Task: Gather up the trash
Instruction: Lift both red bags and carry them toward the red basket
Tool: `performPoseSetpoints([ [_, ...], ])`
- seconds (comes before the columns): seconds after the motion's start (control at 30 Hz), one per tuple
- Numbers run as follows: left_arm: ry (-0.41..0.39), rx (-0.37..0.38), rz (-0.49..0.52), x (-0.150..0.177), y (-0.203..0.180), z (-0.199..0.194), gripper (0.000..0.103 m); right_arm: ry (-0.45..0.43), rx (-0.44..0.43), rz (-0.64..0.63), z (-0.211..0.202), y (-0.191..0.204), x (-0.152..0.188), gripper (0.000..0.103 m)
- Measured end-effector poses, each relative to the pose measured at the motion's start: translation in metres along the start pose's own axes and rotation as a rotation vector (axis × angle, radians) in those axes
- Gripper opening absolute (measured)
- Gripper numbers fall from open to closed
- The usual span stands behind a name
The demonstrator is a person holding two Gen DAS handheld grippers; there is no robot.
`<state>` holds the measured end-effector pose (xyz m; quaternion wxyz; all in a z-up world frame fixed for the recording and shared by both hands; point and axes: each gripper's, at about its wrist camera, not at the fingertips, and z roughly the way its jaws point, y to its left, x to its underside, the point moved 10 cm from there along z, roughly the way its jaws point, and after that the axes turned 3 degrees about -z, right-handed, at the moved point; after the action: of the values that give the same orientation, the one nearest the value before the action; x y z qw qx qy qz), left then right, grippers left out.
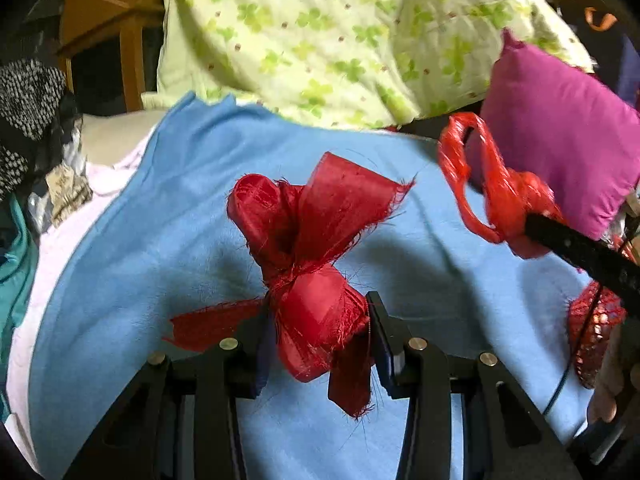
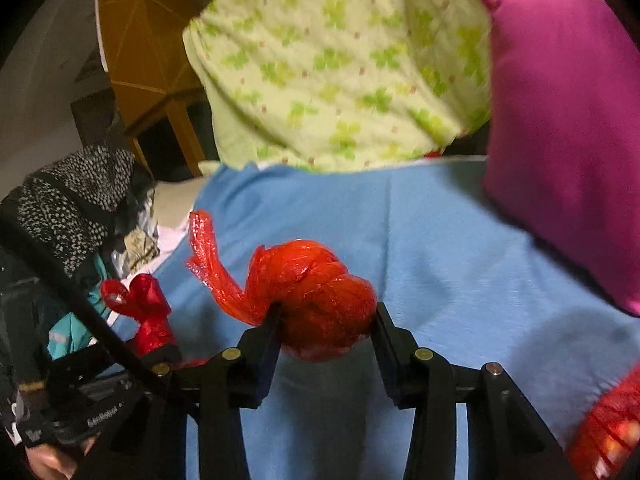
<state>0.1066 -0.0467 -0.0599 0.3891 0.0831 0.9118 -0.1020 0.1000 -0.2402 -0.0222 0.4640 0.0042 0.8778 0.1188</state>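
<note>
Bed: we see a blue blanket (image 1: 168, 240), a green quilt (image 1: 320, 40) and a purple pillow (image 2: 568, 140) | left gripper (image 1: 320, 316) clamps the red ribbon bow (image 1: 304, 240) at its knot | right gripper (image 2: 326, 316) pinches the knotted red plastic bag (image 2: 316, 292) | both held above the blanket | we judge both light, soft, crushable; the knots grip best

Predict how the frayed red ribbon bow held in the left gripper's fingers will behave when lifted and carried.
The frayed red ribbon bow is probably very light, being thin sheer fabric. It likely stays floppy: its tails droop past the left gripper. Loose threads at its edges suggest that it may snag or shed, though the knotted middle should hold together.
</note>
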Motion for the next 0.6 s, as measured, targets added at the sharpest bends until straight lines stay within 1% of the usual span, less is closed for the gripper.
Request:
performPoseSetpoints([
  [0.07, -0.024, 0.004, 0.003, 0.003, -0.005, -0.019, 0.044, -0.025, 0.01, -0.003, -0.025, -0.001, 0.005, 0.046],
  [0.13, -0.038, 0.021, 0.007, 0.007, -0.018, -0.04, 0.044, -0.049, 0.022, -0.019, -0.055, -0.001, 0.013, 0.046],
  [0.23, -0.064, 0.022, 0.044, 0.008, -0.037, -0.064, 0.044, -0.078, 0.032, -0.027, -0.095, -0.003, 0.017, 0.046],
  [0.27, -0.077, 0.024, 0.052, 0.007, -0.044, -0.073, 0.044, -0.091, 0.036, -0.026, -0.115, -0.005, 0.019, 0.046],
  [0.37, -0.124, 0.041, 0.083, 0.001, -0.068, -0.104, 0.044, -0.136, 0.056, -0.03, -0.151, -0.01, 0.018, 0.046],
  [0.43, -0.157, 0.045, 0.11, -0.002, -0.083, -0.125, 0.044, -0.166, 0.059, -0.01, -0.175, -0.015, 0.016, 0.046],
  [0.6, -0.206, 0.05, 0.148, -0.007, -0.106, -0.159, 0.045, -0.234, 0.082, 0.01, -0.225, -0.026, 0.01, 0.046],
])
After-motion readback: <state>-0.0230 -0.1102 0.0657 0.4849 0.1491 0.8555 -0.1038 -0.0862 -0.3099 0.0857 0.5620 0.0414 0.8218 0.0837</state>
